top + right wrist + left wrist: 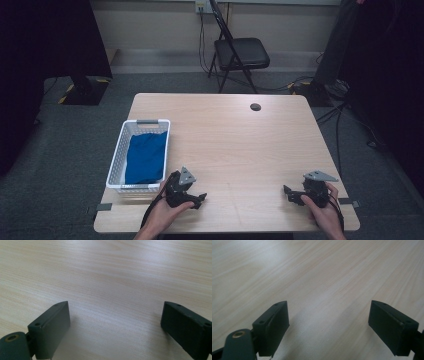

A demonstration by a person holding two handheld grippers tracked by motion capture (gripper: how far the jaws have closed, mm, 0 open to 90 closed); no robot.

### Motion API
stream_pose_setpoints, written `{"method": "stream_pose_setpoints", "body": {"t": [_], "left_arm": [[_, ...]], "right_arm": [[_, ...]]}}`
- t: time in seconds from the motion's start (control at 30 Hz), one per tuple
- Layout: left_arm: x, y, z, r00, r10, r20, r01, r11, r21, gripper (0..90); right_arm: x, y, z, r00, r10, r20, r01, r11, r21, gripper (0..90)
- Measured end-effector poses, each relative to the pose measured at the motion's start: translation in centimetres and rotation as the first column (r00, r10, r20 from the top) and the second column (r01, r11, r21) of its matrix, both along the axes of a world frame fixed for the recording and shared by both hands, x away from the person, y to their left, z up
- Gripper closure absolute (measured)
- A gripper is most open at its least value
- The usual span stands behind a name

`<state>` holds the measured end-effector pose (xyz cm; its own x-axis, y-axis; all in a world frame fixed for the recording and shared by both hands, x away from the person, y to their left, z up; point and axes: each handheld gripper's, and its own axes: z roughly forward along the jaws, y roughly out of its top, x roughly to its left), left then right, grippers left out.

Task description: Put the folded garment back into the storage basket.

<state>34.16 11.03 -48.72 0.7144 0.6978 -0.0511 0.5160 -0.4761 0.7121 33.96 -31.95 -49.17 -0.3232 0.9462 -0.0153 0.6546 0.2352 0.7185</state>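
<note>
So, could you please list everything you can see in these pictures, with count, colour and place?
table: one, light wood, centre.
basket: one, white, table's left side.
cloth: one, blue, folded inside the basket.
round disc: one, dark, table's far right part.
folding chair: one, black, beyond the table.
cables: several, dark, on the floor behind.
left hand-held gripper: one, black, open, near edge beside the basket.
right hand-held gripper: one, black, open, near right edge.
</note>
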Motion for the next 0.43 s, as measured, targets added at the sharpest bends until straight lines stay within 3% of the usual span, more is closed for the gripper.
{"method": "stream_pose_setpoints", "body": {"t": [0.13, 0.2, 0.43], "left_arm": [[0.13, -0.01, -0.52, 0.9995, 0.002, 0.032, -0.003, 0.9999, 0.015, 15.5], [0.21, 0.14, -0.77, 0.9989, -0.002, 0.047, 0.002, 1.0000, 0.000, 13.9], [0.15, 0.16, -0.79, 0.9990, 0.003, 0.045, -0.003, 1.0000, -0.001, 12.5]], "right_arm": [[0.00, 0.00, 0.00, 1.0000, 0.000, 0.000, 0.000, 1.0000, 0.000, 7.6], [0.00, -0.01, 0.00, 1.0000, 0.003, 0.000, -0.003, 1.0000, 0.000, 7.6], [-0.01, -0.02, 0.00, 1.0000, 0.005, -0.001, -0.005, 1.0000, 0.000, 7.5]]}}
